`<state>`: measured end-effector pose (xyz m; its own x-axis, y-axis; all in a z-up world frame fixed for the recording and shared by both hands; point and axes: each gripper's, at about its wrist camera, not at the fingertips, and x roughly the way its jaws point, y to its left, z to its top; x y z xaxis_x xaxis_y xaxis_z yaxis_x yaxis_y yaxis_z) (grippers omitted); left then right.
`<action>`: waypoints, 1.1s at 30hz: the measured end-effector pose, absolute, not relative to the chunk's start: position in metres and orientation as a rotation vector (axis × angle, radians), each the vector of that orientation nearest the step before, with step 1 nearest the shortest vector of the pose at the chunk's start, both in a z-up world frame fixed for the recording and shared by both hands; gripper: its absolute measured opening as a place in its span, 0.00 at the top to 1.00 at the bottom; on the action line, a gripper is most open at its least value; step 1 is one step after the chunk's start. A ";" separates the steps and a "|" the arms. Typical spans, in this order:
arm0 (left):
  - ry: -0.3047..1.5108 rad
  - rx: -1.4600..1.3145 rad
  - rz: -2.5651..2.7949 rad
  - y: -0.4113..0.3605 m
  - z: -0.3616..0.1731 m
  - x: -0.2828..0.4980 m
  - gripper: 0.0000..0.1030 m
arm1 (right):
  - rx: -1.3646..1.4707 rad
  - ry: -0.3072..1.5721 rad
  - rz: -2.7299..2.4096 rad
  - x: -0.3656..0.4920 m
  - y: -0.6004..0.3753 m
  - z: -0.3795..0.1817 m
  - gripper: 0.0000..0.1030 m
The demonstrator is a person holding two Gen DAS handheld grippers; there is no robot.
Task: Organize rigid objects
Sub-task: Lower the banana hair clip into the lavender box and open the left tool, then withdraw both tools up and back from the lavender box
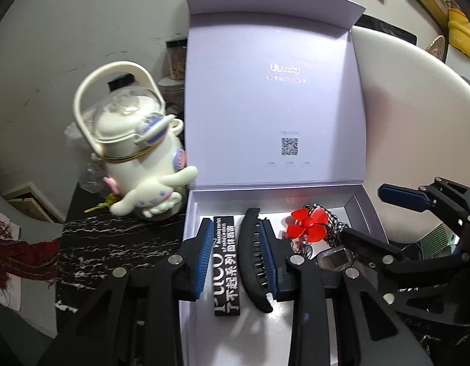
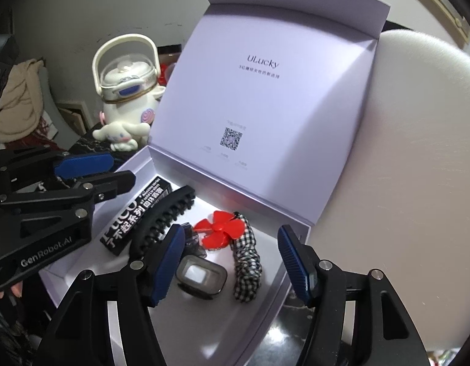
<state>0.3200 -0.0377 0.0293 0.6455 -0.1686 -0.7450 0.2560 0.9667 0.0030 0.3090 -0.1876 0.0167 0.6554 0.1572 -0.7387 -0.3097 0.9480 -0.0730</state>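
An open lavender box (image 1: 193,213) (image 2: 291,274) holds a black carton with white lettering (image 1: 225,262) (image 2: 137,216), a black hair claw (image 1: 250,262) (image 2: 161,219), a red propeller (image 1: 309,224) (image 2: 219,228), a black-and-white checked scrunchie (image 1: 335,228) (image 2: 247,262) and a small square black case (image 1: 334,259) (image 2: 201,276). My left gripper (image 1: 236,244) is open over the box, its fingers on either side of the carton, the right finger beside the claw. My right gripper (image 2: 232,250) is open above the case and scrunchie, holding nothing.
The box lid (image 1: 271,97) (image 2: 265,97) stands upright behind. A white cartoon kettle-shaped bottle (image 1: 137,158) (image 2: 128,100) stands left of the box on a black marbled tabletop (image 1: 113,244). A white rounded chair back (image 2: 418,167) is at the right. Jars (image 1: 177,58) stand behind.
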 end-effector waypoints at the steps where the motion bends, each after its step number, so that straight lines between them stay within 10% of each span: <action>1: 0.831 0.116 -0.231 -0.038 0.034 0.318 0.59 | -0.198 0.809 0.266 0.306 -0.188 0.019 0.38; 5: 0.789 0.126 -0.187 -0.038 0.038 0.305 0.13 | -0.194 0.782 0.273 0.296 -0.184 0.028 0.34; 28: 0.743 0.100 -0.168 -0.024 0.078 0.238 0.12 | -0.158 0.689 0.222 0.217 -0.192 0.064 0.28; 33: 0.711 0.103 -0.174 -0.021 0.085 0.218 0.00 | -0.148 0.669 0.192 0.196 -0.195 0.071 0.22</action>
